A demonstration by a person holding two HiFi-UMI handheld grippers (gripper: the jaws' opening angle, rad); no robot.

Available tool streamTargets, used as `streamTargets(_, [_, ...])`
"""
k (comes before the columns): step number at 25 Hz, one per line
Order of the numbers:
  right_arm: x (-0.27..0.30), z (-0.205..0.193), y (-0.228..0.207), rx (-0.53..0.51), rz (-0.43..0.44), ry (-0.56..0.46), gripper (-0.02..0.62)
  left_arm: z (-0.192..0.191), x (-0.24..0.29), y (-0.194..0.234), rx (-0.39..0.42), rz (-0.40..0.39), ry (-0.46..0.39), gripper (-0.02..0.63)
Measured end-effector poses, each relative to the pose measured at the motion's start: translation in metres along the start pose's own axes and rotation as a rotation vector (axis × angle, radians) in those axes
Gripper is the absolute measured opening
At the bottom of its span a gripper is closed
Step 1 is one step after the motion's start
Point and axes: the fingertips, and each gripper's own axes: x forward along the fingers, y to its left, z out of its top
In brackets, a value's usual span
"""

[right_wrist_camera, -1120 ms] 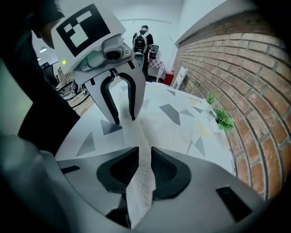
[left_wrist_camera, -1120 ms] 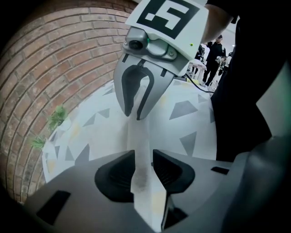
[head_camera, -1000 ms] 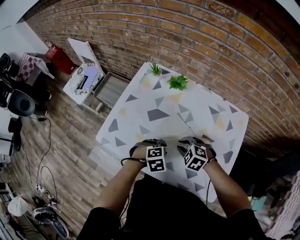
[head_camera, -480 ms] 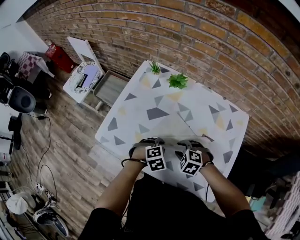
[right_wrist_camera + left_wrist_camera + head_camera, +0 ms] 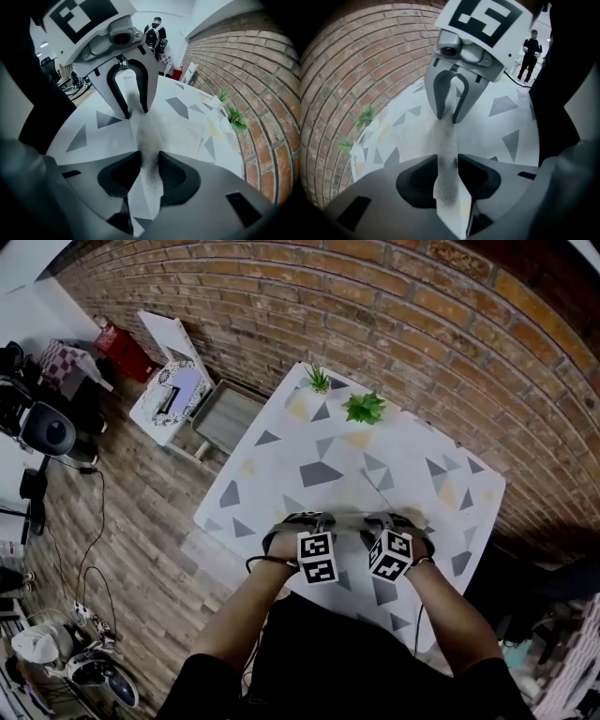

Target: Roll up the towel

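Observation:
The towel [image 5: 328,465] is white with grey triangles and lies spread over the table. Its near edge is lifted into a narrow ridge [image 5: 345,518] that runs between my two grippers. My left gripper [image 5: 302,521] is shut on that fold, and the cloth [image 5: 443,140] is pinched between its pads [image 5: 424,180]. My right gripper [image 5: 392,519] faces it, its jaws closing on the same fold [image 5: 149,136], which its pads [image 5: 171,176] press. Each gripper view shows the other gripper: the right gripper [image 5: 447,117] and the left gripper [image 5: 133,112], both at the far end of the ridge.
Two small green plants [image 5: 363,407] [image 5: 318,381] stand at the table's far edge by the brick wall. A white open case [image 5: 173,390] sits on the floor at the left. A person [image 5: 529,51] stands off in the room. My body is against the near table edge.
The right gripper dipped back toward me, then came forward again. The left gripper edged slightly right. The fold stays held between them.

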Motion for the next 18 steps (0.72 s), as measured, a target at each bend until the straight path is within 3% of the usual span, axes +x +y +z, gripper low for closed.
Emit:
streamTargets(4, [0.001, 0.004, -0.015, 0.037, 0.022, -0.023, 0.091, 0.010, 0.000, 0.002, 0.071, 0.005, 0.011, 0.178])
streamTargets(6, [0.001, 0.008, -0.021, 0.078, 0.037, -0.039, 0.076, 0.011, 0.005, 0.008, 0.067, 0.022, 0.020, 0.224])
streamTargets(10, [-0.001, 0.014, -0.032, 0.141, 0.052, -0.060, 0.071, 0.007, 0.017, 0.027, 0.041, 0.053, 0.044, 0.227])
streamTargets(12, [-0.001, 0.015, -0.039, 0.149, 0.029, -0.061, 0.071, 0.005, 0.019, 0.033, 0.028, 0.036, 0.039, 0.206])
streamTargets(14, [-0.002, 0.017, -0.042, 0.144, 0.013, -0.059, 0.075, 0.004, 0.018, 0.034, 0.018, 0.007, 0.029, 0.123])
streamTargets(18, [-0.006, 0.016, -0.028, 0.130, 0.043, -0.061, 0.069, 0.002, 0.015, 0.025, 0.009, -0.036, 0.020, 0.100])
